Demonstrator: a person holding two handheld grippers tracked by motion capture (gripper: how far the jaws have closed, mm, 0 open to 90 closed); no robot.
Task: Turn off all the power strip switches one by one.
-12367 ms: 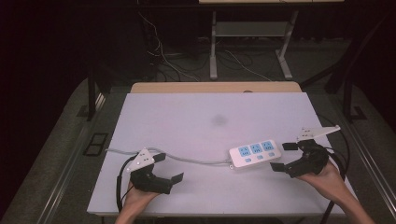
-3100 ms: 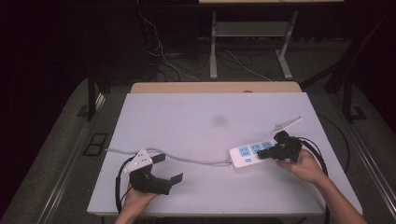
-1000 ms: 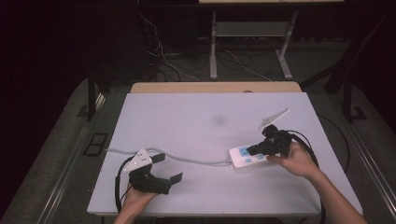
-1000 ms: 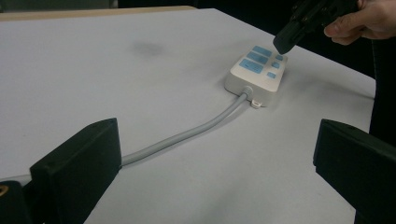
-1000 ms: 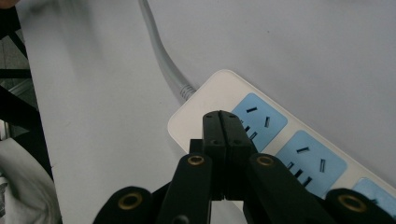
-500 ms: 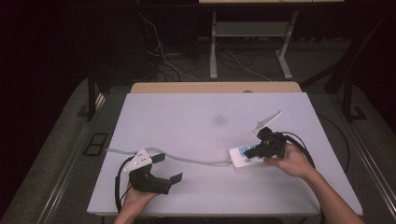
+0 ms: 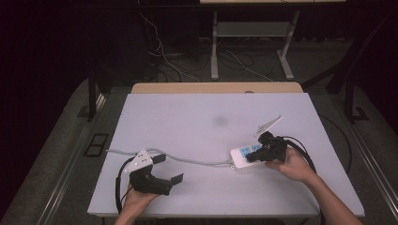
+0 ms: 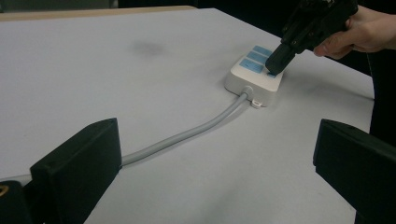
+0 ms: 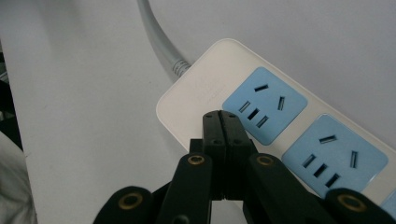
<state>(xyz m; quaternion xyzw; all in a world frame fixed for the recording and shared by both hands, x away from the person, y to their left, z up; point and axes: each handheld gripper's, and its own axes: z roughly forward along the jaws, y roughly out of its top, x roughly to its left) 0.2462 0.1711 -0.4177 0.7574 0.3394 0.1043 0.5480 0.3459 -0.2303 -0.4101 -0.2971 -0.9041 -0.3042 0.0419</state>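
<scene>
Power strip [image 7: 244,156] on table [image 7: 197,117] right side; its cord [image 7: 197,161] runs left w/ left tongs [image 7: 170,168] beside.
</scene>
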